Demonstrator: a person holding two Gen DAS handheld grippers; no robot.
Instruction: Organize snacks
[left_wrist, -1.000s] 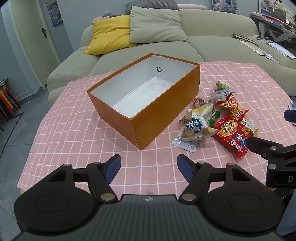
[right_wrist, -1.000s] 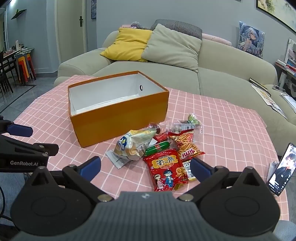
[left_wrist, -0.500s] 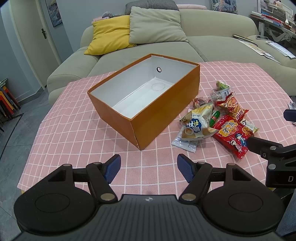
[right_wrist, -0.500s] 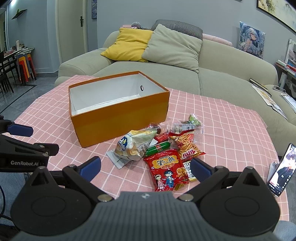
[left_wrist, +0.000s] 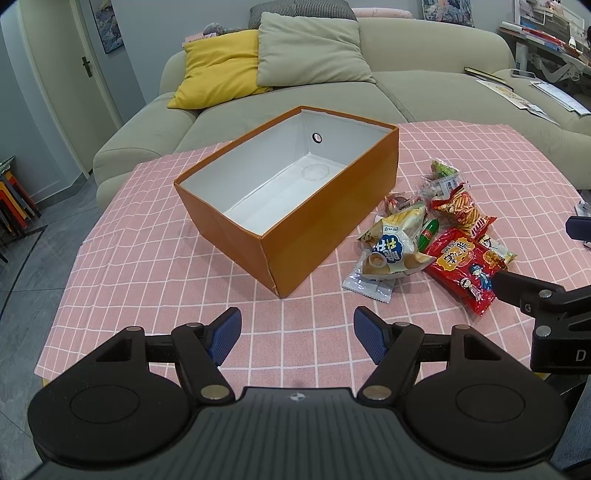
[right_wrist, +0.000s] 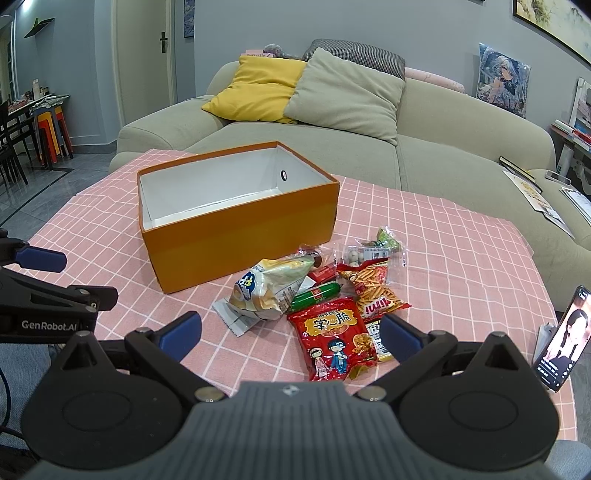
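An orange box (left_wrist: 321, 236) (right_wrist: 243, 240) with a white, empty inside stands open on the pink checked tablecloth (left_wrist: 147, 258). To its right lies a heap of snack packets: a red packet (left_wrist: 465, 269) (right_wrist: 332, 339), a pale chip bag (left_wrist: 395, 243) (right_wrist: 269, 288), a green sausage stick (right_wrist: 314, 295) and an orange stick-snack bag (left_wrist: 461, 210) (right_wrist: 373, 291). My left gripper (left_wrist: 297, 334) hovers open over the cloth in front of the box. My right gripper (right_wrist: 290, 334) is open just short of the red packet, holding nothing.
A beige sofa (left_wrist: 406, 85) with a yellow cushion (left_wrist: 218, 70) and a grey-green cushion stands behind the table. A phone (right_wrist: 561, 339) leans at the table's right edge. Magazines lie on the sofa's right end. Stools (right_wrist: 51, 133) stand far left.
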